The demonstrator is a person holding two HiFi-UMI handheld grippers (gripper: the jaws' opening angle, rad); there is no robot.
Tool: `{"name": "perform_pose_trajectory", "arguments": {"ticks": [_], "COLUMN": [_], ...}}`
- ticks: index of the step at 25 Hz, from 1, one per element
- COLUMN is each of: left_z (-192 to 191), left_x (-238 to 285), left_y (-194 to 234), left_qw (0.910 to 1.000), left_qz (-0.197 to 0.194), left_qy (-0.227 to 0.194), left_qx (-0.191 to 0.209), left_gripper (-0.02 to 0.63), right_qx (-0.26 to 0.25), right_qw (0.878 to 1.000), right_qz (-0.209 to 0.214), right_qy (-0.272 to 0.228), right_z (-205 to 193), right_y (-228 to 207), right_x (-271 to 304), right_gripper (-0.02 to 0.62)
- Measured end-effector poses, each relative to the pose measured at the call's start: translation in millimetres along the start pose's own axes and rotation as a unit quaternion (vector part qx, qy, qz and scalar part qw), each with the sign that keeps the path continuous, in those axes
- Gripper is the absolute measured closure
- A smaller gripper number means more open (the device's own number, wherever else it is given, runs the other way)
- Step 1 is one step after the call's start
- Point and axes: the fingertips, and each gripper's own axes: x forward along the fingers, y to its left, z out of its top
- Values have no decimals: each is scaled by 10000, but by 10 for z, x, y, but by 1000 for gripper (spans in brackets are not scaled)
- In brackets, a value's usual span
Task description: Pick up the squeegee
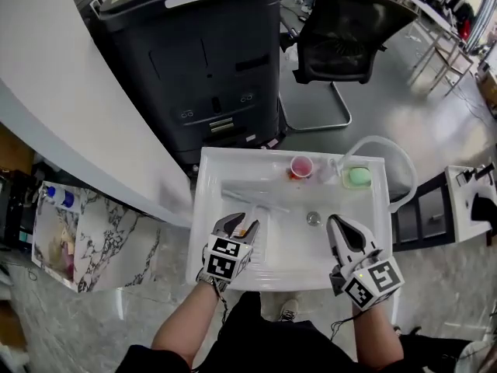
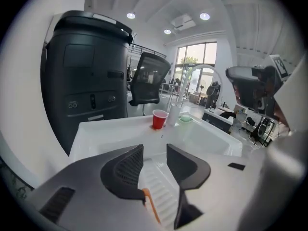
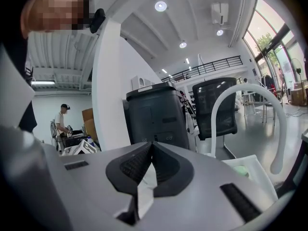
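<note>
**Two grippers over one sink, squeegee not yet lifted**

From where I stand, a person leans over one white sink (image 1: 203, 208) with a gripper in each hand. The left gripper (image 1: 241, 222) hangs low over the left half of the basin with its two jaws spread apart and nothing pressed between the pads. The left gripper view shows, down through the gap, a ribbed white surface with one thin orange strip along it. I cannot tell whether that is part of the squeegee. The right gripper (image 1: 335, 222) sits over the right half, close to the near rim, with its two jaws brought together tip to tip and nothing between them.

The single squeegee (image 1: 252, 200), a pale, see-through piece, lies slantwise on the basin floor in the left half, just ahead of the left gripper's tips and well apart from the right gripper. Neither gripper holds it.

I count one drain (image 1: 313, 218) in the basin floor, between the two grippers and a little ahead of them. On the far ledge stands one red cup (image 1: 301, 165), and beside it, to the right, one clear tub with a green lump (image 1: 358, 176) in it. One white hose (image 1: 388, 150) arches up over the sink's far right corner. Behind the sink are one tall black machine (image 1: 194, 61) and one black office chair (image 1: 345, 29).
</note>
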Motion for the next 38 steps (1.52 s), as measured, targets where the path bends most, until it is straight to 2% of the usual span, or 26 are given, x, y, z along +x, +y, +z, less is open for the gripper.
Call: {"name": "perform_pose_trajectory", "arguments": {"ticks": [4,11,22,25,30,32,38], "left_z": [-275,-617,-916,-950,-963,-979,-983], "left_x": [366,814,1190,1198,1203,1203,1134], "left_y": [133,352,399,406,425,413,396], "left_qw": [9986,9926,9804,9790,9787,9786,9800], "left_qz": [-93,-36,3,80,198,212,249], "left_qy": [522,1210,1961,2027,2029,2039,1975], "left_qx": [-21,92,189,204,235,173,-5], "left_gripper": [436,422,417,419,465,495,525], "right_qx": [99,310,574,622,680,676,627], "right_qw": [9997,9982,9958,9955,9952,9953,9957], "right_qz": [-68,-293,-460,-461,-445,-422,-439], "right_qy": [233,433,546,540,554,554,515], "right_z": [-157,-359,-541,-557,-605,-604,-546], "right_y": [-66,-249,-521,-547,-546,-528,-501], "right_x": [190,353,435,417,381,362,259], "right_gripper": [578,578,578,578,578,578,578]}}
